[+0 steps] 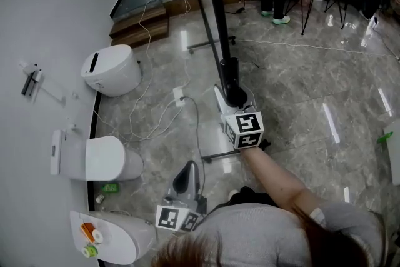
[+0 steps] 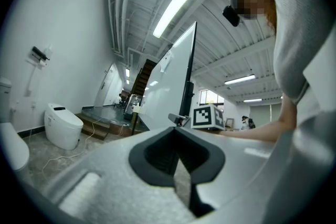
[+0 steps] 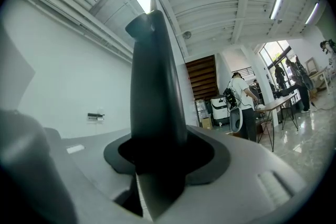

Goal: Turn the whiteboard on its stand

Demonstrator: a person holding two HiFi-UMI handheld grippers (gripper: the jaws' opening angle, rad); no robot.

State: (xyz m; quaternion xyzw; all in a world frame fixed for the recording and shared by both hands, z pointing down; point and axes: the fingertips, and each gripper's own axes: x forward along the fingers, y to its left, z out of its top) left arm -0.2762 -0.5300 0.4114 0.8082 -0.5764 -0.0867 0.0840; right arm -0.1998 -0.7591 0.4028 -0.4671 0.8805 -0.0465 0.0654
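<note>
Head view shows the whiteboard edge-on, running from centre toward twelve o'clock, its dark frame clamped in the right gripper, the left gripper at seven o'clock of that closed on nothing; the hold looks made, the turning itself likely remains

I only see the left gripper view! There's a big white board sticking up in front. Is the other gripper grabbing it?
Observer: Yes. The right gripper view shows the right gripper with its jaws closed on the black edge of the whiteboard.
Operator: I count two toilets by the wall. Are there more?
Observer: One more. The head view shows a third toilet close to the left gripper, with an orange thing and a green thing on top of it.
</note>
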